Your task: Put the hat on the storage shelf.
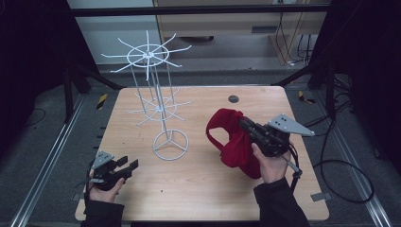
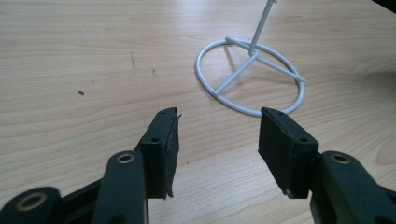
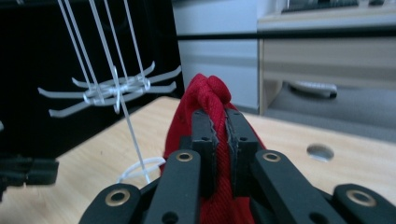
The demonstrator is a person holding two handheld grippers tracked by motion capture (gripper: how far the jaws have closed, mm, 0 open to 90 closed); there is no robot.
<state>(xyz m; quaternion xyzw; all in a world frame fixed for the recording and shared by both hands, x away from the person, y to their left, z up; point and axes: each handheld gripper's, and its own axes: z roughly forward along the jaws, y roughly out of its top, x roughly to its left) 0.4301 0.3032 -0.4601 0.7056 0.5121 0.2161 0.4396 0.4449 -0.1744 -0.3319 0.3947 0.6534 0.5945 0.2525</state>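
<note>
Red cap (image 1: 234,142) is the thing in hand, a soft cloth one with a looped strap at its back, hanging off the bench (image 1: 142,198) on the right side of the scene.

At the near left, the left hand-held gripper (image 1: 131,166) rests low over the bench. In the left gripper view its jaws stand well apart with bare wood between the pads (image 2: 169,144), holding nothing, and they point toward the ring base of the white wire rack (image 1: 163,113).

That rack stands left of centre, a thin stem on a round foot with two tiers of spoke-like hooks, one low and one high. It looks light and springy, so a snagged hook could likely tip it.

To the right, the right hand-held gripper (image 1: 243,124) is clamped on a fold of the cap's fabric. In the right gripper view (image 3: 219,126) the pads are nearly together with a bunched ridge of red cloth squeezed between them and poking out above the tips.

The cap seems light and limp: it sags below the grip and keeps little shape. The cloth looks ribbed rather than slick, so a pinch should hold. For hanging, the strap loop (image 1: 215,137) at its left edge or the stiffer brim would probably be better holds than the crown fold, since a loose fold can slide.
</note>
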